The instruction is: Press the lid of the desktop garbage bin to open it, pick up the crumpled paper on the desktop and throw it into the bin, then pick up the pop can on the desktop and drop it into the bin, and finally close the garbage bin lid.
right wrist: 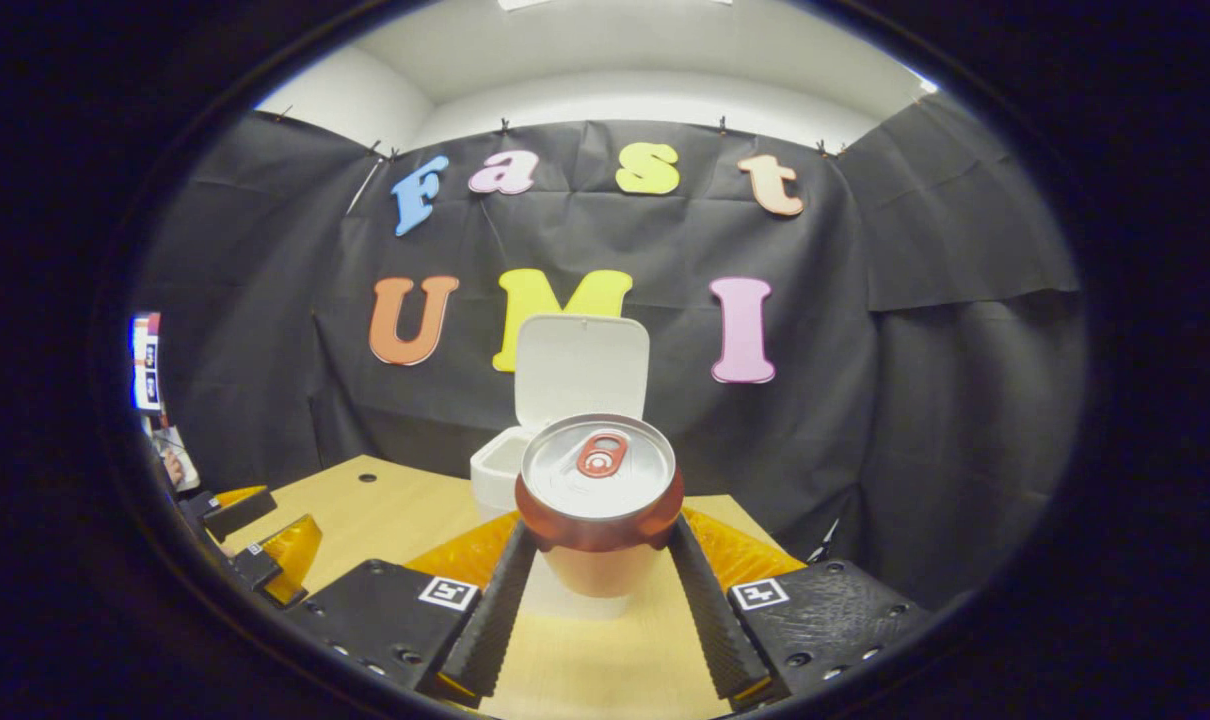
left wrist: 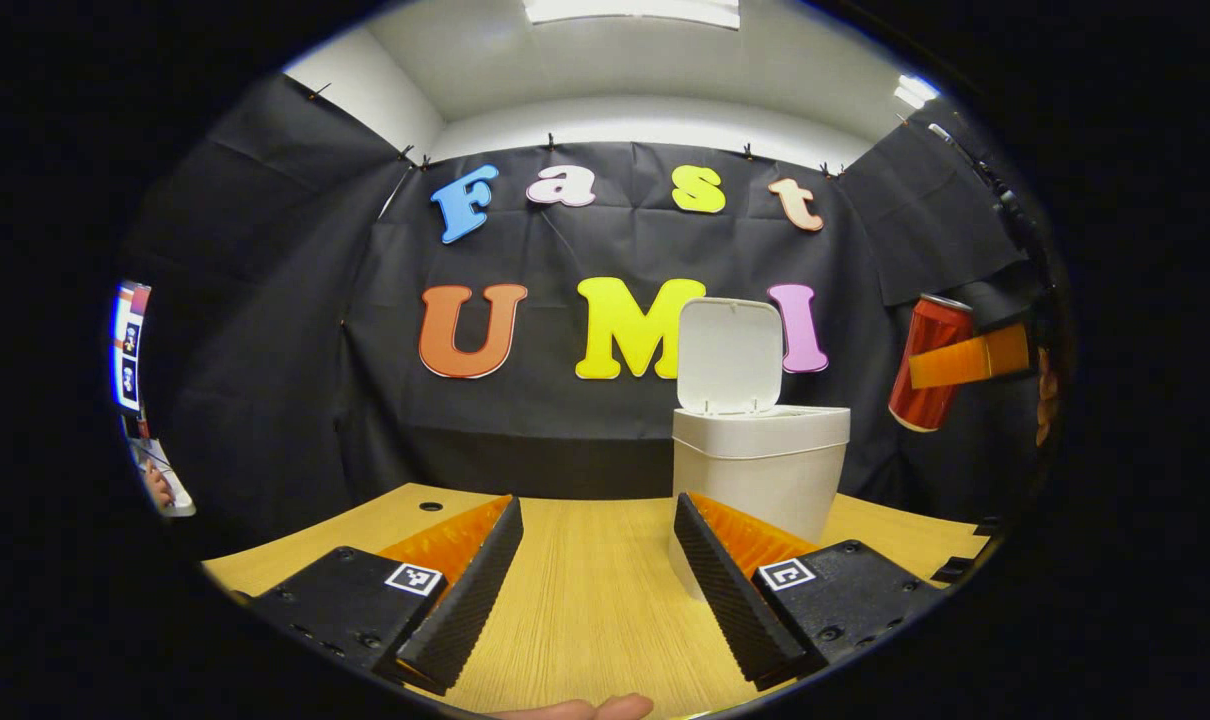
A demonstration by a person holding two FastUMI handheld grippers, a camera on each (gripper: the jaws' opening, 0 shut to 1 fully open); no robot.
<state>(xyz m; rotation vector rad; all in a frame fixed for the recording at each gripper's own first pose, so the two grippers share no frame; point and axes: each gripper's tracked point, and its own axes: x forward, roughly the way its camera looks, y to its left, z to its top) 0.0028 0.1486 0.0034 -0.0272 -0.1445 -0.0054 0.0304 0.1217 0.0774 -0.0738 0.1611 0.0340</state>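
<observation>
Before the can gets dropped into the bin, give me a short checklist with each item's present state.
1. Bin lid raised: ok, it stands upright.
2. Pop can held by the right claw: ok, both fingers press its sides.
3. Can above the bin opening: not ok; in the left gripper view it hangs off to one side.
4. Left claw clear of the opening: ok, open and low over the desk.
5. Crumpled paper already inside: cannot tell.
</observation>
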